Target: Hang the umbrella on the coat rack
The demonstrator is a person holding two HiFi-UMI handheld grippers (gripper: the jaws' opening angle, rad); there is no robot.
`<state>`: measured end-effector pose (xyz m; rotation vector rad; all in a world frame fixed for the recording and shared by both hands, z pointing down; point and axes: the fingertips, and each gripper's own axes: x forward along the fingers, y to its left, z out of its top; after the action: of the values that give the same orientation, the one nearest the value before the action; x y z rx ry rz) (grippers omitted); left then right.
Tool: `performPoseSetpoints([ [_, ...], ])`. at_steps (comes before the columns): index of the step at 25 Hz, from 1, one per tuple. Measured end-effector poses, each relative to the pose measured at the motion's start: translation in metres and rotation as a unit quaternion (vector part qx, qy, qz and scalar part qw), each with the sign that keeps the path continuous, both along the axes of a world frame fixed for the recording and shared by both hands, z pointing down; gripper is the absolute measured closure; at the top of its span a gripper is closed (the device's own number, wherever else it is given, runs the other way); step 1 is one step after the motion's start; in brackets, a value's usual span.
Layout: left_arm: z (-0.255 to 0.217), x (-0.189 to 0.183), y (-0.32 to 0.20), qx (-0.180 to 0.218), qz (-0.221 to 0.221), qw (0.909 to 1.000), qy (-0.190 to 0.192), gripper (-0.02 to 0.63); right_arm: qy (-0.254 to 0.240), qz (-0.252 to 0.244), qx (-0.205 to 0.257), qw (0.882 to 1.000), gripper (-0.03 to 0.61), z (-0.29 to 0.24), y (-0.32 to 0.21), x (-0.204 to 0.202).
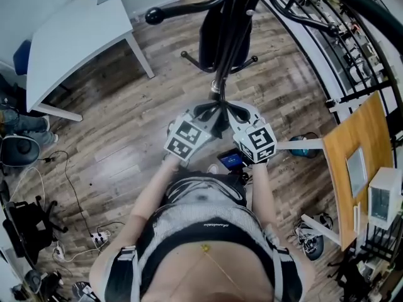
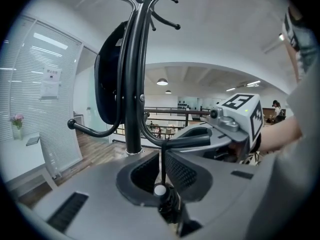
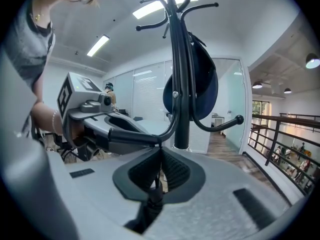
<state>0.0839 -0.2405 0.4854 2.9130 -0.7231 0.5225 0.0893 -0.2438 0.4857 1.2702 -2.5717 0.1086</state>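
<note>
A black coat rack (image 1: 228,24) stands just ahead of me, its pole (image 2: 134,84) (image 3: 180,74) close to both grippers. One of its lower hooks (image 2: 187,142) (image 3: 131,136) reaches out over the jaws. A thin black strap (image 2: 161,166) (image 3: 160,159), apparently the umbrella's loop, hangs from that hook. My left gripper (image 1: 211,111) (image 2: 162,159) and right gripper (image 1: 230,111) (image 3: 160,159) meet tip to tip, each shut on this strap. The umbrella's body is hidden beneath the grippers. A dark blue item (image 1: 214,43) (image 2: 107,79) (image 3: 206,79) hangs higher on the rack.
Another rack hook with a ball tip (image 1: 153,16) sticks out to the left. A white table (image 1: 69,43) stands at the far left, a black railing (image 1: 327,24) curves along the right. A wooden board (image 1: 352,162), shoes (image 1: 312,244) and floor cables (image 1: 94,236) lie around me.
</note>
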Motion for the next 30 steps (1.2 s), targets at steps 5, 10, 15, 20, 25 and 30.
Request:
performPoseSetpoints([
  [5, 0.001, 0.002, -0.003, 0.004, 0.000, 1.0000, -0.005, 0.597, 0.015, 0.003, 0.004, 1.000, 0.571, 0.000, -0.003, 0.000],
  [10, 0.001, 0.002, -0.007, 0.001, 0.004, 1.0000, -0.007, 0.600, 0.019, 0.000, 0.002, 1.000, 0.571, 0.000, -0.008, 0.000],
  [15, 0.001, 0.002, -0.013, -0.002, 0.005, 1.0000, -0.005, 0.600, 0.027, 0.000, 0.002, 1.000, 0.571, 0.000, -0.015, 0.000],
  [20, 0.001, 0.002, -0.017, -0.003, 0.006, 1.0000, -0.006, 0.600, 0.026, 0.003, 0.003, 1.000, 0.571, -0.001, -0.018, 0.000],
  [25, 0.001, 0.002, -0.022, -0.001, 0.005, 1.0000, -0.006, 0.600, 0.043, 0.004, 0.008, 0.999, 0.571, 0.001, -0.022, -0.001],
  [30, 0.002, 0.003, -0.025, -0.002, 0.005, 1.0000, -0.001, 0.600, 0.036, 0.008, 0.008, 0.999, 0.571, 0.001, -0.024, 0.001],
])
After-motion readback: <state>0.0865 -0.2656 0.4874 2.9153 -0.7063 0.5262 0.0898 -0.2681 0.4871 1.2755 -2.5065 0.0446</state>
